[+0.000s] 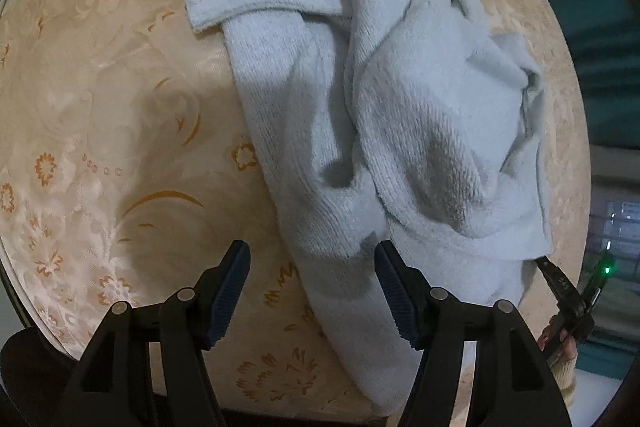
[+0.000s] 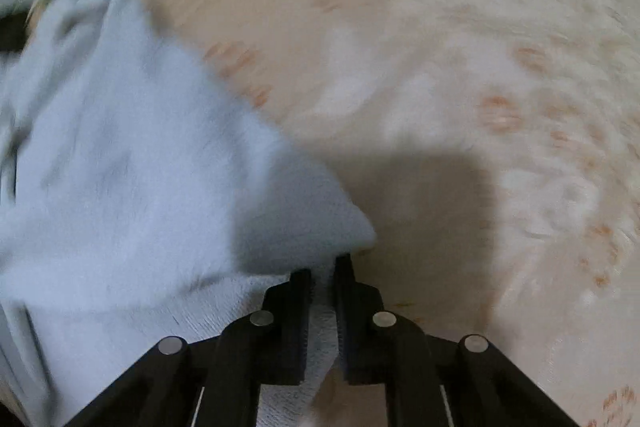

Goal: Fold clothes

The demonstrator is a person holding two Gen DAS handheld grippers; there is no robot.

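Between my right fingers a corner of the pale blue towel sits pinched tight. My left fingers stand wide and empty over its near end. The towel lies rumpled on the floral tabletop, its long axis running away from me, nearer my left hand.

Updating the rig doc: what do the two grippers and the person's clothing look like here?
Left gripper: black linkage arms with round silver pivot pins, dark blue ribbed pads. Right gripper: same black arms and silver pins, black ribbed pads; its body shows a green indicator light. A cream knit cuff covers the wrist.
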